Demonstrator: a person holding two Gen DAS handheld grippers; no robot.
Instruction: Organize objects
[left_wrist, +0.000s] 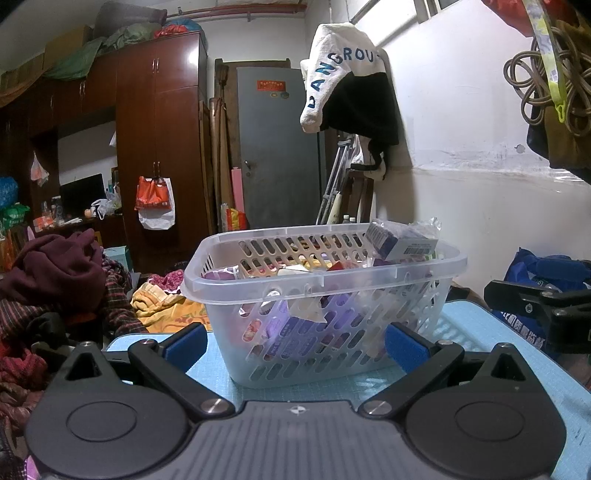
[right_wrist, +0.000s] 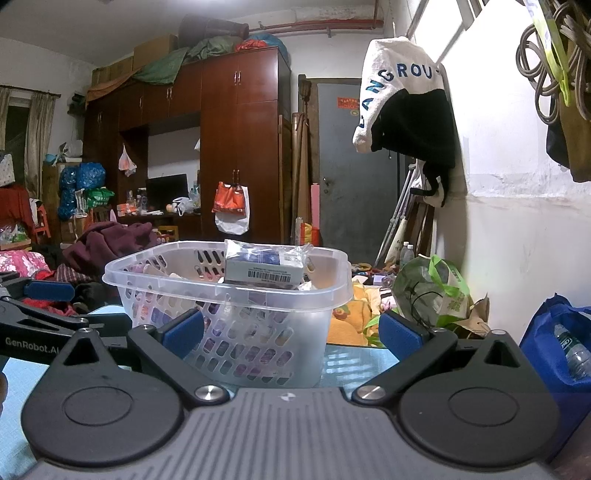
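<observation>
Evidently the translucent white perforated plastic basket (left_wrist: 325, 295) served as the collecting point: it stood on the pale blue gridded table (left_wrist: 491, 332), already heaped with small packets and cartons, so loose things were gathered in one container rather than spread over the surface. A grey-and-purple cardboard box wrapped in clear film (right_wrist: 264, 266) rested on top of the heap, tilted against the basket's far rim and rising above it, most likely because the lower layers left no flat room.

The left tool (left_wrist: 295, 345) was just in front of the basket's near wall, its blue-padded fingers (left_wrist: 186, 345) spread wide and gripping nothing. The right tool (right_wrist: 291, 332) was near the basket too, off towards its right corner, likewise spread and empty; from there the left tool showed to the basket's left.

Both tools sat low and level with the basket's lower wall. I judged the sorting nearly finished, since no loose item lay on the table around the basket in either view.
</observation>
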